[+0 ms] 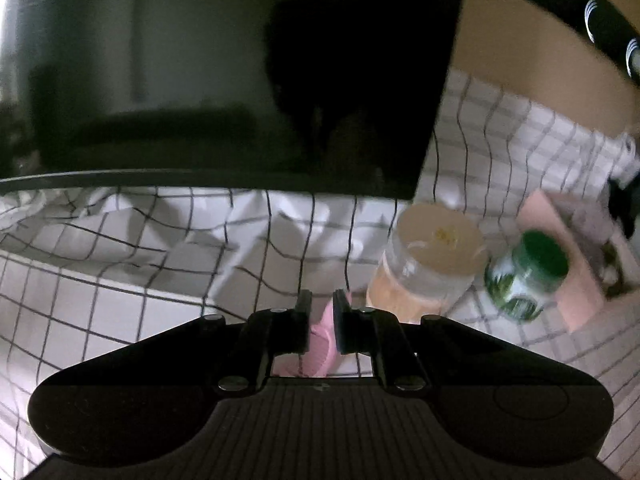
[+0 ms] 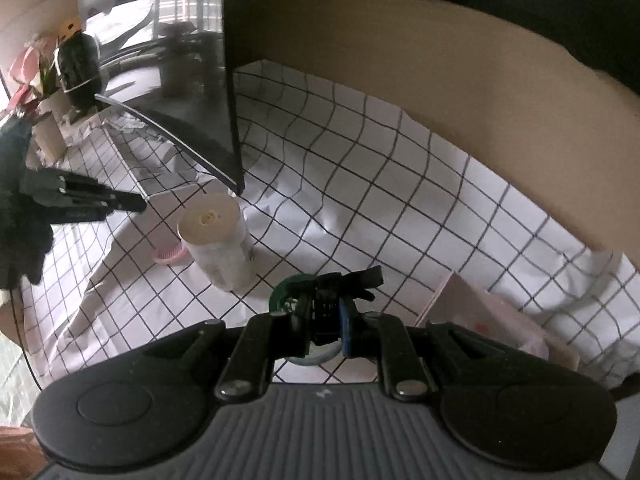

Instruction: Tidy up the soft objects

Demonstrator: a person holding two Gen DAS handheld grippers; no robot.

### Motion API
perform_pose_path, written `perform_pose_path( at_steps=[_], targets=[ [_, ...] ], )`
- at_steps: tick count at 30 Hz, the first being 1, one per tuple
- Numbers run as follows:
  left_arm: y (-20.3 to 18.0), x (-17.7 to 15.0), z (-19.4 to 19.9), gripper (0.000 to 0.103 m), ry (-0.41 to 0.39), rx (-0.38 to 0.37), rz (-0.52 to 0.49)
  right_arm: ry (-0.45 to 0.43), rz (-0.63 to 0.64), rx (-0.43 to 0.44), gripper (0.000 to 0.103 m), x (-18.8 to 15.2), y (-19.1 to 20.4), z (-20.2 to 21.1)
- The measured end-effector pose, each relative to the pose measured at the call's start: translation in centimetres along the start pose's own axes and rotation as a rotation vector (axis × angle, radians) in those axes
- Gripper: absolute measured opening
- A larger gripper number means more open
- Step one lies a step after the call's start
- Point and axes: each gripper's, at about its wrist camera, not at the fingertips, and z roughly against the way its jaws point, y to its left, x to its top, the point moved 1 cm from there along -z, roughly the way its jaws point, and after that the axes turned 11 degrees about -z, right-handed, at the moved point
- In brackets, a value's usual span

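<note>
My left gripper (image 1: 322, 298) has its jaws narrow, a slim gap between them. Through that gap a pink ribbed object (image 1: 318, 344) shows below; from the right wrist view the same pink ribbed object (image 2: 170, 255) lies flat on the white black-grid tablecloth (image 2: 360, 200), and my left gripper (image 2: 136, 202) sits above it, apart. Left is not gripping it.

My right gripper (image 2: 325, 308) has its jaws drawn in around a black soft tangled item (image 2: 346, 280), strap- or ribbon-like, which sticks out above the fingers. Exact type unclear, too dark.

Directly under the right gripper: small glass jar with dark green lid (image 2: 288, 288), partly hidden. In the left view the same green-lidded jar (image 1: 528, 276) stands just beside a taller clear plastic jar with cream lid (image 1: 432, 256). The pink ribbed object lies just beside the cream-lidded jar (image 2: 216, 236).

A pale pink flat box (image 1: 560, 280) is behind the green jar, touching or nearly so; I can't tell which. A black monitor screen (image 1: 240, 80) stands on the tablecloth behind everything.
</note>
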Motion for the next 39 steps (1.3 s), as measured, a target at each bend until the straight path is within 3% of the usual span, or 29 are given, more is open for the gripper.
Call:
perform_pose_path(
  at_steps=[6,13,15,16,19,23,26,30,37,39],
  targets=[
    [-2.4,-1.1,-2.7,0.015,0.078,0.043,-0.189,0.014,0.001,-0.019,0.014,0.2,-0.6,-0.5],
    [-3.5,-2.6,-5.9,0.016,0.179,0.035,-0.273,0.056,-0.012,-0.018,0.014,1.9,-1.6,-4.5],
    [-3.8,-2.8,-6.2,0.025,0.173,0.039,-0.301,0.071,-0.026,-0.018,0.014,2.5,-2.1,-6.0],
    [-3.9,-2.8,-6.2,0.025,0.167,0.038,-0.316,0.078,-0.037,-0.016,0.014,2.9,-2.4,-6.9],
    [-3.7,-2.6,-6.3,0.025,0.162,0.012,-0.305,0.108,-0.077,-0.013,0.014,3.8,-3.2,-10.0],
    [-3.3,-2.5,-6.3,0.045,0.159,-0.051,-0.289,0.159,-0.120,-0.015,0.014,4.4,-4.2,-14.0],
    [-3.5,-2.3,-6.5,0.048,0.165,-0.022,-0.301,0.199,-0.122,-0.032,0.014,4.5,-4.7,-16.5],
    [-3.1,-1.6,-7.2,0.048,0.193,0.008,-0.258,0.261,-0.096,-0.041,0.014,4.1,-4.9,-18.3],
    [-1.6,-0.6,-8.2,0.048,0.240,-0.047,-0.154,0.332,-0.101,-0.054,0.016,3.4,-5.5,-19.9],
    [-1.8,-0.6,-8.2,0.048,0.242,-0.047,-0.171,0.327,-0.103,-0.053,0.017,3.3,-5.5,-20.0]
  ],
)
